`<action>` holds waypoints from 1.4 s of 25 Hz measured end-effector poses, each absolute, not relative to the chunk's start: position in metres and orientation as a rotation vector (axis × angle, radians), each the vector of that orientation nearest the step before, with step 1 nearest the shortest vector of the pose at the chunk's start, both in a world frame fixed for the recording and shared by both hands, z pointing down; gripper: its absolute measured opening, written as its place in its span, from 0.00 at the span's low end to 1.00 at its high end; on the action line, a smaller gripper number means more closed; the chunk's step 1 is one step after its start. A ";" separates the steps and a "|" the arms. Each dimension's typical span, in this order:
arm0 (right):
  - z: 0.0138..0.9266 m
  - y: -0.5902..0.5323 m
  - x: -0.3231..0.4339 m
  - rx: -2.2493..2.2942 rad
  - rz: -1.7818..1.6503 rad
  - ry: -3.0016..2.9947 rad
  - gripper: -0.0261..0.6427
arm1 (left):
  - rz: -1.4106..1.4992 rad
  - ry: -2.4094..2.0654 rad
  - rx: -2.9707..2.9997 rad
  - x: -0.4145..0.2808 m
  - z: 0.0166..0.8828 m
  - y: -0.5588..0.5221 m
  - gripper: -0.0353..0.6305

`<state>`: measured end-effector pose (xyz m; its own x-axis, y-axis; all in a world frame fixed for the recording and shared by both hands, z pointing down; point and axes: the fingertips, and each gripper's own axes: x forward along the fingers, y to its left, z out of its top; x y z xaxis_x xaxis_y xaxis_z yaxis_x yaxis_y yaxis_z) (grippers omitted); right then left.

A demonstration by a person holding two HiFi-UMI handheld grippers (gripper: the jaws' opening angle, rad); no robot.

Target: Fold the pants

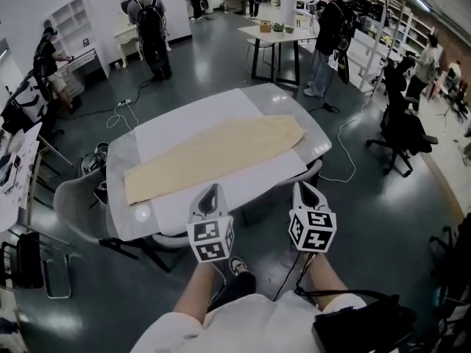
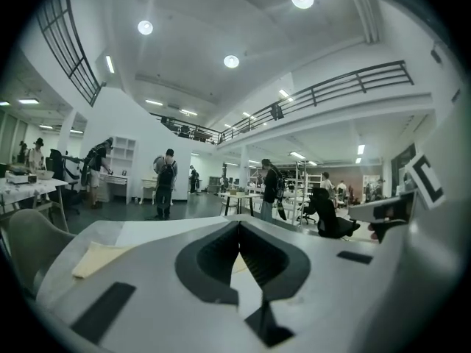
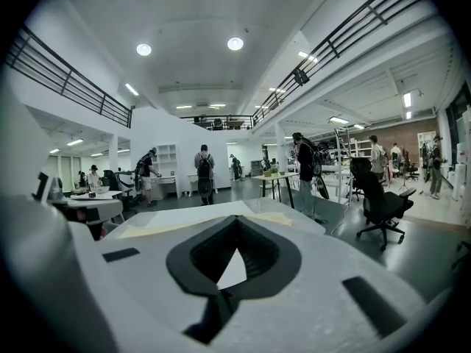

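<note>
— Does the left gripper (image 2: 239, 225) show the pants (image 2: 94, 259) whole?
— No, its own body covers most. In the head view it hides part of the table (image 1: 124, 210) edge.

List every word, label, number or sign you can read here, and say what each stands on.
No readable text anywhere.
On the left hand-held gripper, the left marker cube: black-and-white square patterns, no letters.
On the right hand-held gripper, the right marker cube: the same.
On the pants and the table: no print shows.
On the white shelf unit: anything there is too small to read.
</note>
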<state>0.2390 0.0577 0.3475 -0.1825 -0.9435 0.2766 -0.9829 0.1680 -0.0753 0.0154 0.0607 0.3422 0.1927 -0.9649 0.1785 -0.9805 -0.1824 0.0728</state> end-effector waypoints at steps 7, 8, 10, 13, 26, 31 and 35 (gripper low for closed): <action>0.348 -0.050 0.245 1.937 0.360 -2.219 0.03 | 0.098 -1.876 2.273 0.001 0.349 -0.051 0.06; 0.347 -0.066 0.247 1.941 0.360 -2.214 0.03 | 0.094 -1.877 2.272 0.001 0.350 -0.067 0.06; 0.344 -0.095 0.249 1.943 0.362 -2.209 0.03 | 0.086 -1.882 2.268 0.000 0.348 -0.097 0.06; 0.342 -0.132 0.246 1.934 0.346 -2.196 0.03 | 0.074 -1.880 2.258 -0.004 0.350 -0.134 0.06; 0.382 -0.242 0.265 1.843 0.386 -2.186 0.03 | 0.196 -1.919 2.142 0.003 0.410 -0.215 0.06; 0.390 -0.291 0.277 1.760 0.429 -2.247 0.03 | 0.192 -1.945 2.069 0.031 0.411 -0.254 0.06; 0.401 -0.317 0.314 1.757 0.436 -2.222 0.03 | 0.192 -1.917 2.057 0.068 0.427 -0.290 0.06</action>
<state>0.3142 -0.3166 0.4010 -0.2247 -0.8912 0.3941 -0.9740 0.2172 -0.0643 0.0682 -0.2901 0.4270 0.0896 -0.9456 0.3126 -0.9889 -0.0470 0.1413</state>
